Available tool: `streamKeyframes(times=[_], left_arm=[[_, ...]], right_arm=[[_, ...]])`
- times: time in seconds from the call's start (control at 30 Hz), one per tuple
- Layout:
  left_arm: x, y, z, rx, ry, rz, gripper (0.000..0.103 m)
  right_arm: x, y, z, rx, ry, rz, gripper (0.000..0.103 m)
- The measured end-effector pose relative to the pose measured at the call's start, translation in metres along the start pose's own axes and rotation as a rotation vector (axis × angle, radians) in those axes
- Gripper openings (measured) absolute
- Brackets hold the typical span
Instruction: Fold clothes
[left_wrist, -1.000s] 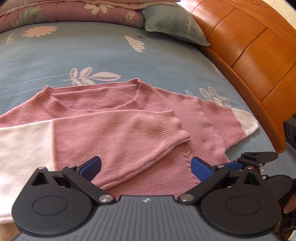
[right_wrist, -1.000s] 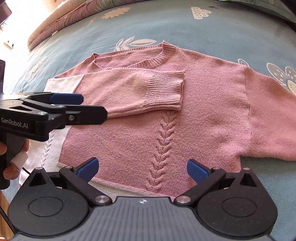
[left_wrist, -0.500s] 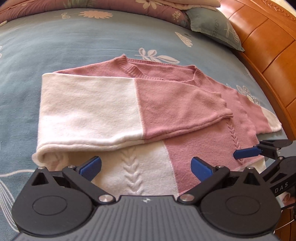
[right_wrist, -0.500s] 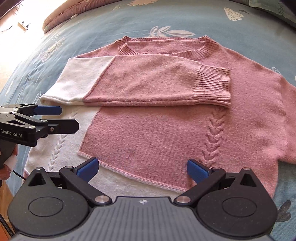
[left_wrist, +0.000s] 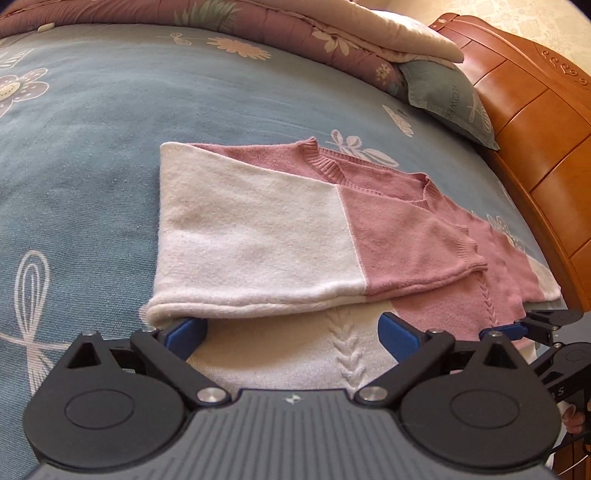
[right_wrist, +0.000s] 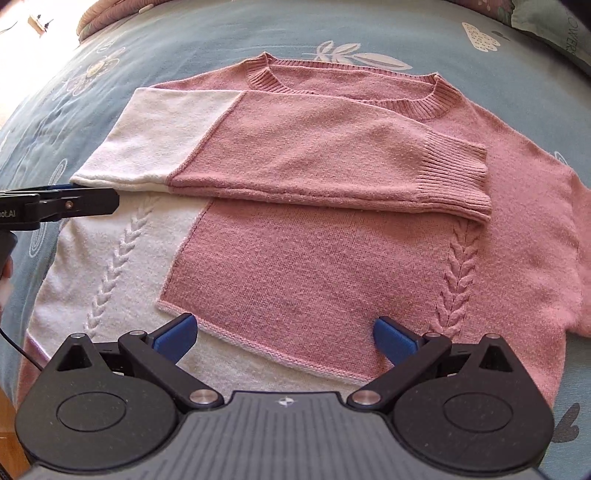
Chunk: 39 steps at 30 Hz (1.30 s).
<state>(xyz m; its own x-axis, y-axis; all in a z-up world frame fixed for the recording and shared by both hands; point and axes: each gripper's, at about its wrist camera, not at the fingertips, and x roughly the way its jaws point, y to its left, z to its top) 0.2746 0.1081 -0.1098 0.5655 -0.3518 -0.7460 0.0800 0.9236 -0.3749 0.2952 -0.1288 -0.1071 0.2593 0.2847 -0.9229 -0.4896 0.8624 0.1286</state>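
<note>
A pink and white knit sweater (right_wrist: 314, 258) lies flat on the bed, neck away from me. One sleeve (right_wrist: 295, 151) is folded across the chest, its ribbed cuff (right_wrist: 458, 181) pointing right. In the left wrist view the same sweater (left_wrist: 258, 236) shows its white folded sleeve edge nearest. My left gripper (left_wrist: 291, 334) is open, low over the white body panel, its left fingertip just under the folded sleeve edge. My right gripper (right_wrist: 284, 334) is open above the pink hem, nothing between its fingers. The left gripper (right_wrist: 74, 201) also shows from the side at the sleeve's white end.
The blue flowered bedspread (left_wrist: 92, 110) spreads around the sweater. A rolled quilt (left_wrist: 258, 26) and a grey pillow (left_wrist: 443, 96) lie at the far end. A wooden bed frame (left_wrist: 535, 147) runs along the right side. A person's fingers (right_wrist: 5, 266) show at the left edge.
My left gripper has swung left along the sweater, from the pink chest to the white folded sleeve end. The right gripper's view also shifted left and closer. Both grippers stayed open.
</note>
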Motion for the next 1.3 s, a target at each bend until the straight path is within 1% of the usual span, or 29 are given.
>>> streamKeyframes(times=[0.1,0.13,0.27,0.3,0.37,0.4,0.47,0.53,0.57,0.6,0.63,0.73,0.77,0.83,0.87,0.9,1.0,1.07,1.1,1.13,1.2,1.27,1.3], left_arm=[[-0.009,0.000,0.002,0.025,0.019,-0.009,0.099],[-0.015,0.000,0.003,0.020,0.013,-0.024,0.098],[-0.023,-0.005,0.002,0.054,0.024,-0.139,0.099],[-0.022,-0.007,0.001,0.067,0.038,-0.155,0.099],[-0.012,-0.004,-0.006,0.081,0.109,-0.124,0.099],[-0.010,0.002,-0.011,0.078,0.119,-0.119,0.097],[-0.017,0.007,-0.015,0.062,0.086,-0.135,0.097],[-0.027,0.007,-0.013,0.039,0.078,-0.122,0.097],[-0.031,0.006,-0.012,0.036,0.071,-0.133,0.097],[-0.034,0.003,-0.009,0.045,0.068,-0.166,0.097],[-0.032,0.001,-0.009,0.063,0.085,-0.182,0.098],[-0.015,-0.007,-0.012,0.135,0.185,-0.157,0.098],[-0.013,-0.008,-0.012,0.145,0.201,-0.160,0.096],[-0.019,-0.003,-0.008,0.127,0.182,-0.194,0.096],[-0.026,-0.001,-0.002,0.119,0.153,-0.215,0.096],[-0.032,-0.002,0.007,0.132,0.119,-0.226,0.096],[-0.038,-0.006,0.036,0.221,0.040,-0.220,0.097],[-0.028,-0.007,0.052,0.280,0.014,-0.199,0.097],[-0.021,-0.006,0.057,0.304,0.009,-0.189,0.097],[-0.010,-0.003,0.059,0.314,0.021,-0.177,0.097],[0.013,0.005,0.053,0.296,0.074,-0.147,0.097],[0.022,0.011,0.042,0.299,0.078,-0.135,0.097],[0.023,0.011,0.038,0.307,0.080,-0.125,0.097]], right_arm=[[0.005,0.012,-0.003,-0.057,0.001,-0.062,0.103],[0.006,0.016,-0.005,-0.068,-0.005,-0.082,0.103],[0.007,0.021,-0.013,-0.045,-0.050,-0.124,0.103],[0.006,0.021,-0.014,-0.040,-0.057,-0.128,0.103],[0.006,0.022,-0.016,-0.031,-0.070,-0.135,0.103],[0.005,0.021,-0.016,-0.029,-0.073,-0.136,0.103],[0.004,0.021,-0.016,-0.025,-0.079,-0.137,0.103],[0.003,0.021,-0.018,-0.024,-0.091,-0.138,0.103],[0.003,0.021,-0.019,-0.023,-0.102,-0.140,0.103],[0.003,0.021,-0.020,-0.023,-0.113,-0.142,0.103],[0.003,0.022,-0.022,-0.022,-0.125,-0.144,0.103],[0.002,0.023,-0.025,-0.022,-0.160,-0.149,0.103],[0.002,0.023,-0.026,-0.023,-0.167,-0.149,0.103],[0.001,0.022,-0.027,-0.024,-0.173,-0.149,0.103],[0.000,0.023,-0.026,-0.022,-0.168,-0.149,0.103],[0.000,0.023,-0.026,-0.019,-0.162,-0.149,0.103],[-0.004,0.023,-0.020,-0.003,-0.134,-0.154,0.103],[-0.010,0.022,-0.012,0.030,-0.158,-0.165,0.103],[-0.013,0.022,-0.007,0.042,-0.180,-0.169,0.103],[-0.017,0.021,0.001,0.045,-0.219,-0.171,0.103],[-0.022,0.019,0.021,0.034,-0.304,-0.171,0.103],[-0.019,0.014,0.044,0.025,-0.382,-0.161,0.103],[-0.014,0.009,0.055,0.026,-0.401,-0.153,0.103]])
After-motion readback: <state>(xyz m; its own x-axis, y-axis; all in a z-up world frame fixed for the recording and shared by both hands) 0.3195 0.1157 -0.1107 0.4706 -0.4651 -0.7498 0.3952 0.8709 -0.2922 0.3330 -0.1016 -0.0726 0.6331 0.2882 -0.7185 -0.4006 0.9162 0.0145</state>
